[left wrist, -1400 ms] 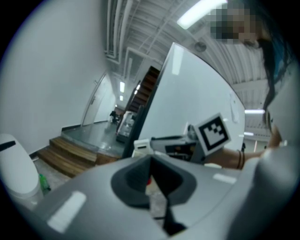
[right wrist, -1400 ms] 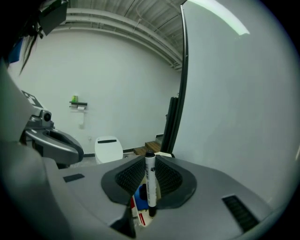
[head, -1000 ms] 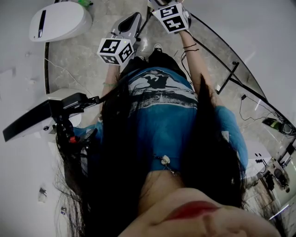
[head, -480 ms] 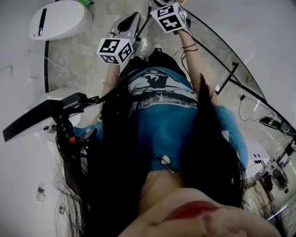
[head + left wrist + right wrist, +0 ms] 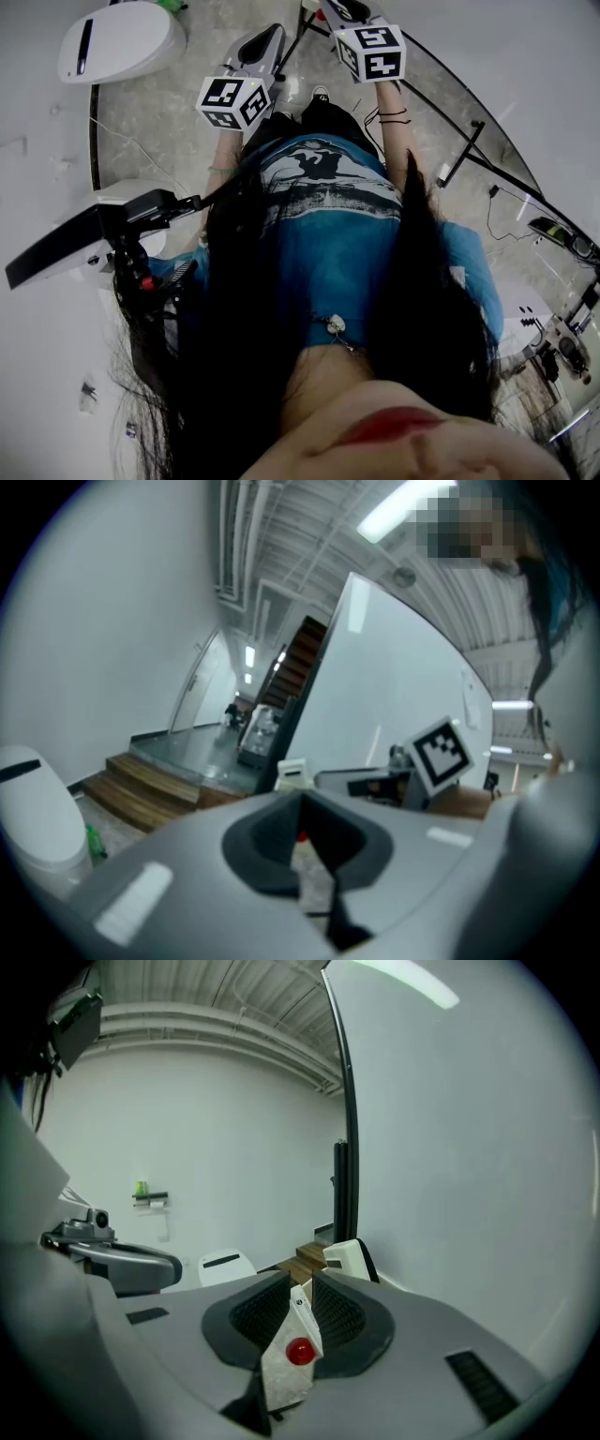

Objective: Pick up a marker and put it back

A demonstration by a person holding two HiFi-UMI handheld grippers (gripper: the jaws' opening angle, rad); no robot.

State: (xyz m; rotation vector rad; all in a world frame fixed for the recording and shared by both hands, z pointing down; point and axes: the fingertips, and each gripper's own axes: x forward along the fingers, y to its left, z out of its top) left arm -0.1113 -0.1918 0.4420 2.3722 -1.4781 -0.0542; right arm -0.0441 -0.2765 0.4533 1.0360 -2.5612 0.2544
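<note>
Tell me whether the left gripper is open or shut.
Shut and empty: the left gripper shows its dark pads meeting at the tips, nothing between them.

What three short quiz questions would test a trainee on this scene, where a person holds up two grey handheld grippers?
1. True or false: the grey left gripper grips a marker.
2. The person's printed T-shirt is: A red, B blue, C white?
3. Fill in: the cube on the grey right gripper bears black-and-____ square markers.
Key: 1 false, its jaws meet on nothing; 2 B; 3 white.
</note>
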